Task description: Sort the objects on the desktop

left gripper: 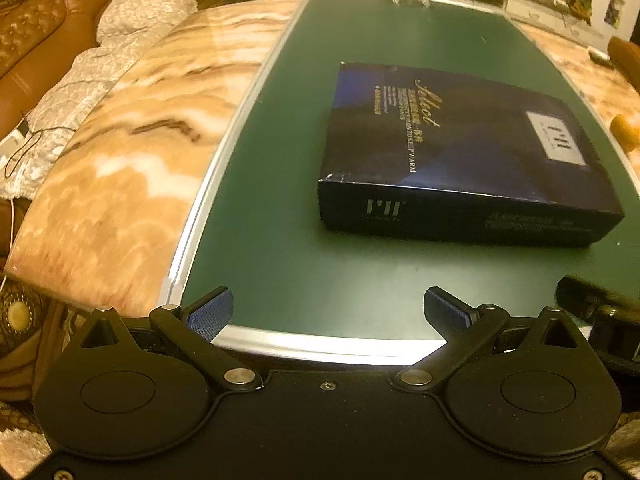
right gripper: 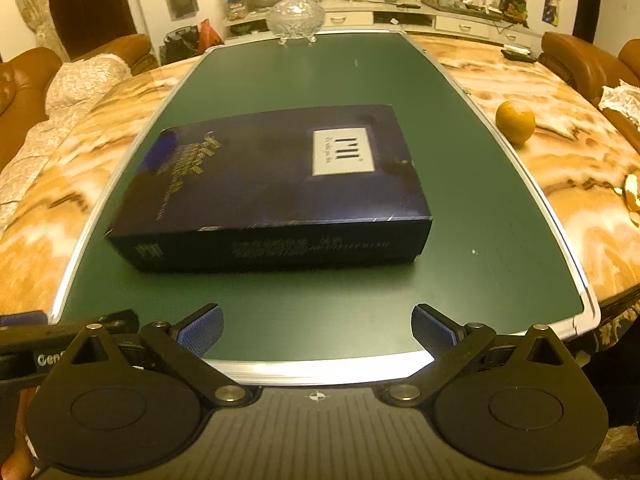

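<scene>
Marble-patterned tabletop [right gripper: 560,168] in a warmly lit living room is covered at its centre by a green board [right gripper: 460,208] with a silver frame. At the board's near edge the left gripper [left gripper: 329,312] is held with its blue-padded fingers [left gripper: 210,314] spread wide and nothing between them; the right gripper [right gripper: 317,328] is seen in the same state just beside it, fingers parted over the bare green surface. Beyond both, a flat dark blue box [right gripper: 272,188] is laid closed on the middle of the board, gold lettering and a white label printed on its lid, well apart from either gripper. At the far end of the board a cut-glass bowl [right gripper: 295,18] is set on small feet. Off the board's right edge, an orange [right gripper: 515,121] is rested on the marble, with a scrap of orange peel [right gripper: 632,196] lying nearer the table's rim. Brown leather sofas [left gripper: 36,32] with a white lace cover [left gripper: 132,20] are seen to the left.
</scene>
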`<state>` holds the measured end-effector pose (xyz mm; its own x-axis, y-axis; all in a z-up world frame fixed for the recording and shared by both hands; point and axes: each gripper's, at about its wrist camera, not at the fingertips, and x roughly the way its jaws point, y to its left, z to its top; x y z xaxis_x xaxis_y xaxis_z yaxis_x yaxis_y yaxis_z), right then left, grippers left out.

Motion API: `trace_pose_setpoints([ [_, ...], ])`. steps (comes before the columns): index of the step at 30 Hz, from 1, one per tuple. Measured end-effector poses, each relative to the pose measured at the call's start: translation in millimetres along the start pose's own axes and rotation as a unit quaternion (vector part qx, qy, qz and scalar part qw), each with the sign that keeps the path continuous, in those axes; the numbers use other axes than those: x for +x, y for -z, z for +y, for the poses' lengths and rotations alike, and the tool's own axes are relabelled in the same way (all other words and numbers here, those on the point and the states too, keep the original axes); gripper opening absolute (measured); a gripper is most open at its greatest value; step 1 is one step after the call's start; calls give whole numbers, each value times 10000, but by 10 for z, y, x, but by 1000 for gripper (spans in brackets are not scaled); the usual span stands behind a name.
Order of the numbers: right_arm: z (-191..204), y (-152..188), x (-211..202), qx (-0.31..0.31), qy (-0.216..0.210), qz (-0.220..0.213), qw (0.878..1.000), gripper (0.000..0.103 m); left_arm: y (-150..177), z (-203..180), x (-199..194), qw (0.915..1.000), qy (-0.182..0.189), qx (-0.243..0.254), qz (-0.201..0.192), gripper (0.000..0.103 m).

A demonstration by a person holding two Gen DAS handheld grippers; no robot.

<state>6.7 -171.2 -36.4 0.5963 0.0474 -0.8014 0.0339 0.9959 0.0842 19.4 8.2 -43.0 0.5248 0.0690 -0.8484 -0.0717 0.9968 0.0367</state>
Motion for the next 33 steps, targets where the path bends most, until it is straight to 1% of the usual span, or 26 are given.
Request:
trace_pose_setpoints([
  [4, 60, 108, -170, -26, 58, -123, 9999, 103, 64, 11, -115, 10000, -17, 80, -44, 103],
  [9, 56, 161, -300, 49, 42, -206, 9998, 103, 151, 38, -209, 9999, 120, 3, -74, 103],
  [12, 40, 185, -355, 110, 37, -243, 9996, 103, 193, 9, -246, 9999, 120, 71, -99, 103],
  [17, 25, 198, -381, 195, 46, -272, 9994, 103, 225, -6, -243, 9998, 134, 127, -70, 103],
  [33, 64, 192, -285, 129, 166, -245, 9995, 103, 204, -16, -119, 9999, 49, 143, 25, 103],
])
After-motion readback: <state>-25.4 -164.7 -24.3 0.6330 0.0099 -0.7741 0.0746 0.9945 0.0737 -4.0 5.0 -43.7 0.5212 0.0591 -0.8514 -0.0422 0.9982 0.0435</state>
